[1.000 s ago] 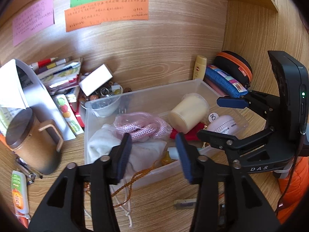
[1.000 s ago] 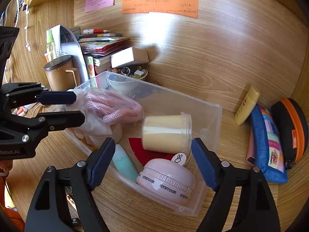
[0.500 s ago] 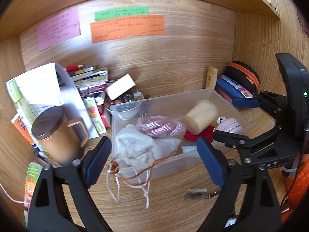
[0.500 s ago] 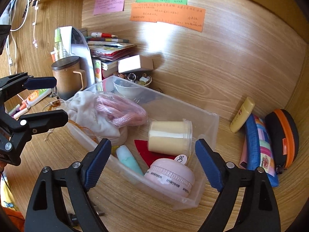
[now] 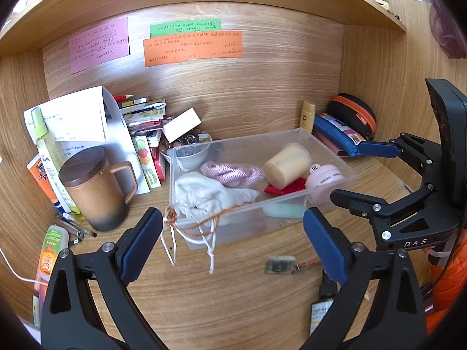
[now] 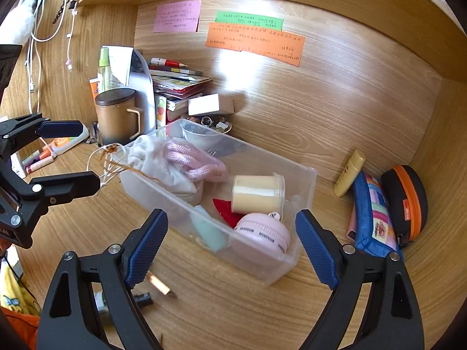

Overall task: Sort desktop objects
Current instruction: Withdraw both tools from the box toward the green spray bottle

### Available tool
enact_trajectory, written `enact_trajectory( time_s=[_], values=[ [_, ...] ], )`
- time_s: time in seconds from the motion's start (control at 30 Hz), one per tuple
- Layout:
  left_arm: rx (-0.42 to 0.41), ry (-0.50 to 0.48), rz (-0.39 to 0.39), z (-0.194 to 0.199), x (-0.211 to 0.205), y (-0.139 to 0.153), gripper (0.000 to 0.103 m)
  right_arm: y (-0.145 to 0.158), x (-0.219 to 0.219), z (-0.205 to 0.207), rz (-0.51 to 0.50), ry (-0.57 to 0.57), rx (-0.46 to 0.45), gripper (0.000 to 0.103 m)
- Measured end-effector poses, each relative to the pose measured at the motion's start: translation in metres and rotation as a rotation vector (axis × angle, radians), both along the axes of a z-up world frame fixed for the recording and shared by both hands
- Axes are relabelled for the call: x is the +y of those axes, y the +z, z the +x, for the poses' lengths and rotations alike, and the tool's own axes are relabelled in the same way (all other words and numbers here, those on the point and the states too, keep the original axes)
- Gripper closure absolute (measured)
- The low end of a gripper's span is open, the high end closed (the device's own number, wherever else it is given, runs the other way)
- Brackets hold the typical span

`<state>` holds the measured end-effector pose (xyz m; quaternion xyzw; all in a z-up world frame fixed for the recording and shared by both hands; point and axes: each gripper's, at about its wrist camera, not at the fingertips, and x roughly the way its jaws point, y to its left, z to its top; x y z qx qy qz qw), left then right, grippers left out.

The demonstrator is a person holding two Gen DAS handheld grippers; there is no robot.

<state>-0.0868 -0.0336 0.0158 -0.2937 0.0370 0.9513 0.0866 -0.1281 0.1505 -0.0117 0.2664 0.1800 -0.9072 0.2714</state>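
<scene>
Left claw (image 5: 232,239) is spreading its jaws with nothing between them, right claw (image 6: 232,248) gapes wide and empty too, both hovering before the clear plastic bin (image 6: 303,180) of toiletries on the wooden worktop (image 5: 233,291).

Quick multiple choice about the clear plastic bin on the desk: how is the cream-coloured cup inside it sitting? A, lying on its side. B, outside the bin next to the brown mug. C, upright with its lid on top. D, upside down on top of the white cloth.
A: the cream-coloured cup lies on its side inside the clear plastic bin, partly over a red piece and beside the pink jar.
</scene>
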Motion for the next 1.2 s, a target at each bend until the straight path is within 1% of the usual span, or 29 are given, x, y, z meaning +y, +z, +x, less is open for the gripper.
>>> enact_trajectory(
  time_s=[0.27, 0.47, 0.67, 0.8, 0.9, 1.0, 1.13, 1.2],
  values=[
    [-0.033, -0.012, 0.025, 0.018, 0.005, -0.009, 0.004, -0.003, 0.01, 0.024, -0.002, -0.01, 0.008, 0.015],
    [-0.064, -0.019, 0.041, 0.028, 0.009, -0.019, 0.004, -0.012, 0.019, 0.034, -0.005, -0.023, -0.021, 0.015],
    [-0.07, -0.043, 0.048, 0.043, 0.015, -0.026, 0.004, -0.024, 0.028, 0.044, 0.01, -0.049, -0.052, 0.015],
    [-0.09, -0.06, 0.057, 0.049, 0.021, -0.033, 0.004, -0.035, 0.034, 0.059, 0.011, -0.031, -0.059, 0.015],
    [-0.111, -0.076, 0.076, 0.049, 0.025, -0.041, 0.004, -0.042, 0.038, 0.067, -0.014, -0.01, -0.078, 0.015],
    [-0.137, -0.089, 0.089, 0.048, 0.031, -0.048, 0.004, -0.05, 0.037, 0.074, -0.005, -0.004, -0.083, 0.015],
    [-0.16, -0.098, 0.083, 0.049, 0.038, -0.057, 0.004, -0.063, 0.034, 0.079, 0.015, 0.003, -0.086, 0.018],
    [-0.176, -0.101, 0.085, 0.048, 0.041, -0.061, 0.004, -0.07, 0.033, 0.08, 0.024, 0.008, -0.103, 0.024]
  ],
)
